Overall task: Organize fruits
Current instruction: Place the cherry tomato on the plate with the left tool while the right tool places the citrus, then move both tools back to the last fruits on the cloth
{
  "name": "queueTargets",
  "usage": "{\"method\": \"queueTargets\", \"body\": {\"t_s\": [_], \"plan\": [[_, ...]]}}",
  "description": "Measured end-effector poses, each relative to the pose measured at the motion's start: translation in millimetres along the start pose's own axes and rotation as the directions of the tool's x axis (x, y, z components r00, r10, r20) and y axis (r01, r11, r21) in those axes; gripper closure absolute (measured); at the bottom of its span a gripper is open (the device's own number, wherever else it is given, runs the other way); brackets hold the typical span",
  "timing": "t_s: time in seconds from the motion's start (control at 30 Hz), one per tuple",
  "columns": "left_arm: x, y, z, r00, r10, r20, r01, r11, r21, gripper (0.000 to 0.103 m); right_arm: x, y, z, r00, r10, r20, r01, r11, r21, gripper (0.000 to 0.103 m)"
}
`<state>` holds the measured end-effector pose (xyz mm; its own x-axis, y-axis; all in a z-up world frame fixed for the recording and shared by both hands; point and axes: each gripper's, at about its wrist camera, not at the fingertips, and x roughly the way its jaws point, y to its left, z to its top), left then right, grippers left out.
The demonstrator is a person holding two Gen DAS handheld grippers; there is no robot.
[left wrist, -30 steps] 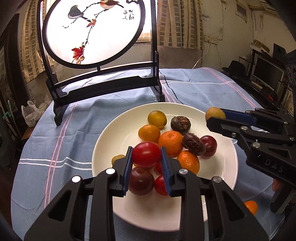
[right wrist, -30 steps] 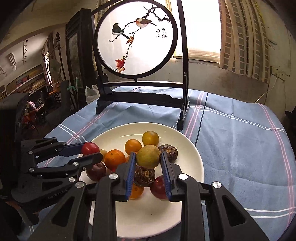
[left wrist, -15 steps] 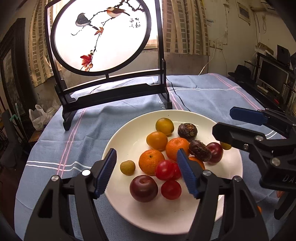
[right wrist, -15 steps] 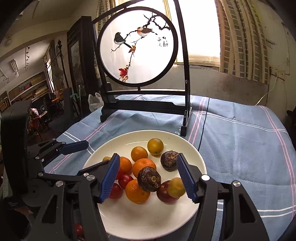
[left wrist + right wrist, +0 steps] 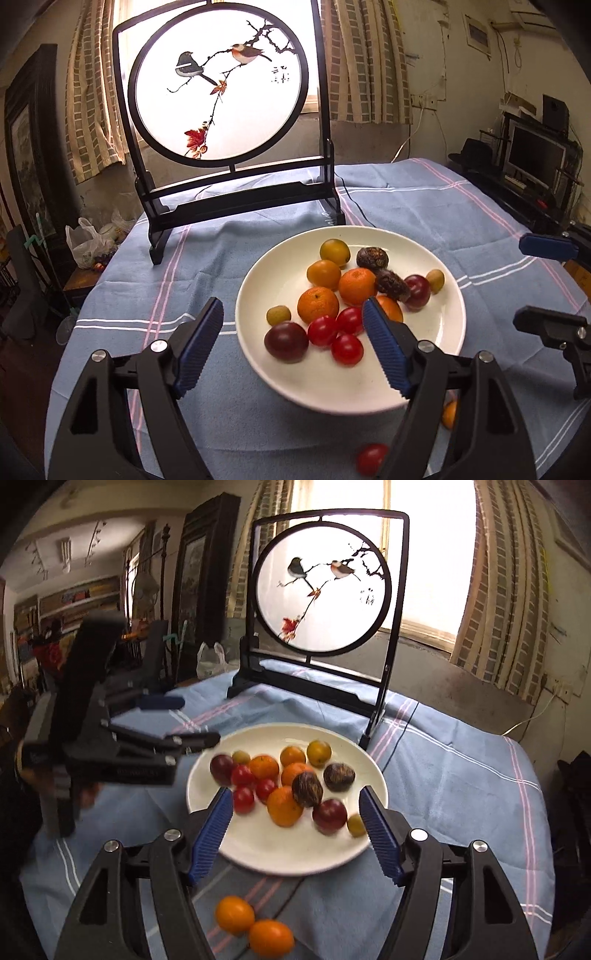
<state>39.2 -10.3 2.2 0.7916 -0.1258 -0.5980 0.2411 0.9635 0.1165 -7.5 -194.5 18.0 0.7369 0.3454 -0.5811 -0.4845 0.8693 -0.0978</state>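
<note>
A white plate (image 5: 424, 354) (image 5: 288, 853) on the blue cloth holds several fruits: oranges (image 5: 317, 304), red cherry tomatoes (image 5: 323, 330), a dark plum (image 5: 286, 341), brown passion fruits (image 5: 373, 258) and a small yellow fruit (image 5: 435, 280) near its right rim. My left gripper (image 5: 293, 310) hovers before the plate's near left side, jaws opening, with nothing held between the pads. My right gripper (image 5: 295, 795) hovers over the near rim, jaws opening too, holding nothing. In the left wrist view it shows at the right edge (image 5: 519, 282).
A round bird-painted screen (image 5: 221, 107) on a black stand rises behind the plate. Loose on the cloth in front of the plate lie a red tomato (image 5: 371, 458) and two oranges (image 5: 234, 914) (image 5: 271, 938). The table drops off at left and right.
The left gripper let go of a red tomato and the right of a yellow fruit; both now lie on the plate. Both grippers opened wide and drew back from the plate.
</note>
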Motion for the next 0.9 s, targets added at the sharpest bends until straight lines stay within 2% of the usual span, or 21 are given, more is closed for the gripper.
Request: {"method": "queueTargets", "body": {"t_s": [0.23, 0.4, 0.47, 0.5, 0.53, 0.57, 0.7, 0.77, 0.8, 0.87, 0.9], "plan": [[-27, -4, -41, 0.998, -0.029, -0.052, 0.033, 0.997, 0.07, 0.025, 9, 15, -68, 0.98, -0.01, -0.201, -0.008, 0.996, -0.085, 0.032], [-39, -12, -66, 0.992, -0.076, -0.105, 0.086, 0.991, 0.1, 0.025, 29, 26, -85, 0.962, 0.0, -0.272, -0.037, 0.991, -0.132, 0.035], [-44, -18, -76, 0.987, -0.105, -0.12, 0.119, 0.986, 0.117, 0.025, 35, 32, -90, 0.954, -0.009, -0.301, -0.044, 0.985, -0.167, 0.041], [-46, -22, -81, 0.983, -0.126, -0.132, 0.142, 0.982, 0.123, 0.025, 37, 35, -92, 0.949, 0.0, -0.316, -0.059, 0.982, -0.177, 0.056], [-46, -27, -85, 0.977, -0.153, -0.152, 0.173, 0.977, 0.129, 0.025, 38, 36, -94, 0.946, 0.015, -0.325, -0.076, 0.981, -0.176, 0.062], [-46, -33, -90, 0.969, -0.179, -0.171, 0.203, 0.97, 0.132, 0.025, 35, 37, -94, 0.949, 0.015, -0.314, -0.074, 0.982, -0.176, 0.065], [-40, -52, -108, 0.936, -0.254, -0.244, 0.287, 0.952, 0.109, 0.029, 24, 32, -94, 0.95, 0.021, -0.31, -0.073, 0.985, -0.157, 0.065], [-32, -56, -113, 0.912, -0.293, -0.286, 0.321, 0.946, 0.054, 0.049, 18, 28, -95, 0.954, 0.021, -0.298, -0.066, 0.988, -0.142, 0.065], [-27, -57, -115, 0.902, -0.304, -0.307, 0.324, 0.946, 0.013, 0.051, 16, 25, -94, 0.956, 0.023, -0.292, -0.064, 0.989, -0.133, 0.065], [-18, -59, -116, 0.894, -0.304, -0.33, 0.311, 0.95, -0.031, 0.057, 13, 21, -95, 0.959, 0.024, -0.283, -0.061, 0.991, -0.122, 0.065], [-13, -60, -115, 0.896, -0.292, -0.334, 0.294, 0.955, -0.044, 0.057, 13, 20, -94, 0.96, 0.027, -0.278, -0.062, 0.991, -0.118, 0.065]]}}
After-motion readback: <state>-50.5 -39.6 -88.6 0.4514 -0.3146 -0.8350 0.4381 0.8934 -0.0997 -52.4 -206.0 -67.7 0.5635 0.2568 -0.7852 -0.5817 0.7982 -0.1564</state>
